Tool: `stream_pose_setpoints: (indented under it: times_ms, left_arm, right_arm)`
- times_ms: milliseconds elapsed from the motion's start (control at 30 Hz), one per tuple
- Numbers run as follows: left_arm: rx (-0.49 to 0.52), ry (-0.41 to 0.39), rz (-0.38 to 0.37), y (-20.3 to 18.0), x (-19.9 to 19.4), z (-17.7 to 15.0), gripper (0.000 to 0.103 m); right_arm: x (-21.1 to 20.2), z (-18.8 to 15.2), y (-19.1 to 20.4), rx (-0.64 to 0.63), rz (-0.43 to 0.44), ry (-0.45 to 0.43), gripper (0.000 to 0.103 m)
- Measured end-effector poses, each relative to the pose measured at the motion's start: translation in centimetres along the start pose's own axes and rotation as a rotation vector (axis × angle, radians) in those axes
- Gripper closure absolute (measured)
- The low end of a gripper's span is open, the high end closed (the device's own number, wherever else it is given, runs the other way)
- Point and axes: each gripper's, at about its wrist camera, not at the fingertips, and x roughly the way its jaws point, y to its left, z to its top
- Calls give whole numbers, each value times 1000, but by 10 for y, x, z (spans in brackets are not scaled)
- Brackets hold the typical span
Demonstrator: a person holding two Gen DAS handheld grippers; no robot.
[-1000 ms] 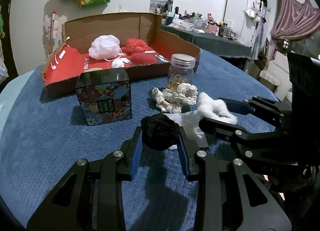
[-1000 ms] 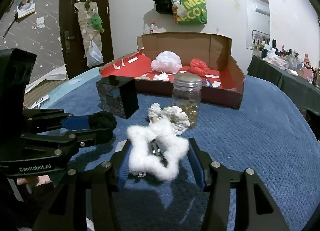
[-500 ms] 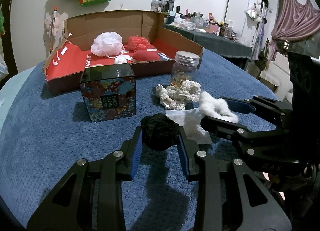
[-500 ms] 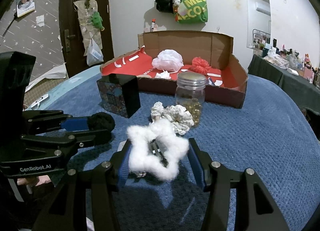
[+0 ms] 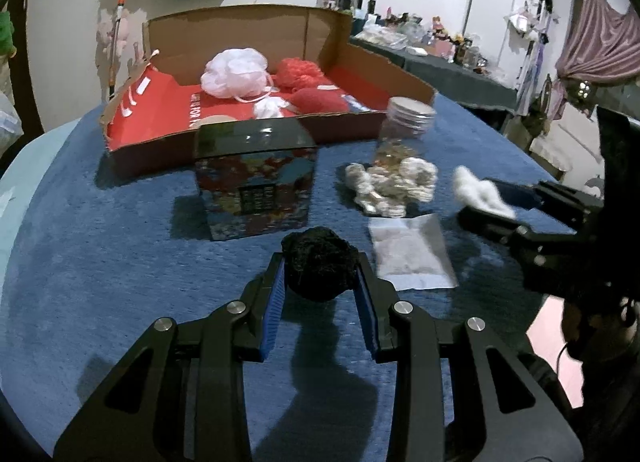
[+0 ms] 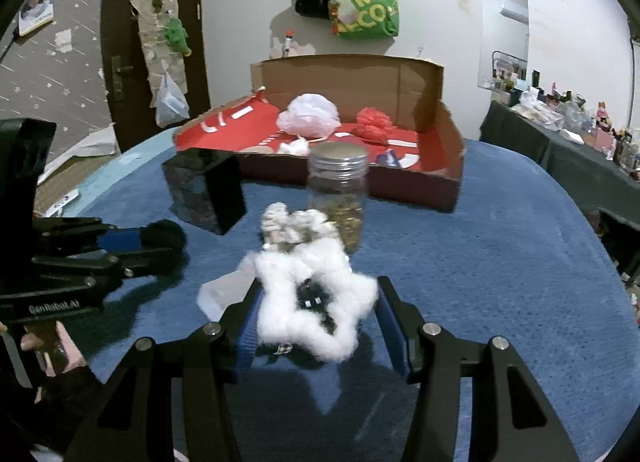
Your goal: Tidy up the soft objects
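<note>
Box (image 5: pixel 256 74) looms nearer both grippers than a second ago.

The right gripper (image 6: pixel 318 316) holds a fluffy white star-shaped scrunchie (image 6: pixel 316 302) between its jaws above the blue-covered worktop (image 6: pixel 500 262). To its left, the left gripper (image 6: pixel 168 240) clamps a black fuzzy ball (image 6: pixel 164 234). Just beyond the star lies a cream knitted scrunchie (image 6: pixel 296 222), touching a glass jar (image 6: pixel 338 198) with a metal lid. A dark box (image 6: pixel 204 190) stands left of the jar. Behind them an open cardboard box (image 6: pixel 452 150) with a red interior holds a white mesh pouf (image 6: pixel 310 118) and a red pouf (image 6: pixel 374 124).
</note>
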Motion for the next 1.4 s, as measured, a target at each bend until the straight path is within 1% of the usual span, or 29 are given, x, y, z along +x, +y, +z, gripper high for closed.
stream_pose_setpoints:
  times_ms: [100, 333, 533, 667, 967, 1167, 1400]
  left_arm:
    - [8, 22, 17, 9, -1, 4, 72]
    - [42, 66, 90, 32, -1, 13, 72]
    - [78, 106, 125, 51, 6, 21, 72]
    - [94, 134, 120, 61, 11, 26, 72]
    - [167, 169, 126, 73, 15, 43, 72]
    - [192, 177, 117, 79, 17, 57, 72]
    - [226, 189, 115, 84, 25, 70, 72]
  right_arm:
    - [2, 4, -7, -5, -26, 22, 47]
    - [10, 16, -18, -61, -96, 68, 47]
    - [18, 26, -25, -106, -144, 98, 47]
    - [24, 35, -29, -142, -170, 117, 47]
    - [34, 55, -33, -237, -216, 154, 47]
    - [41, 67, -34, -285, -228, 175, 47]
    - [48, 78, -36, -311, -235, 181, 47]
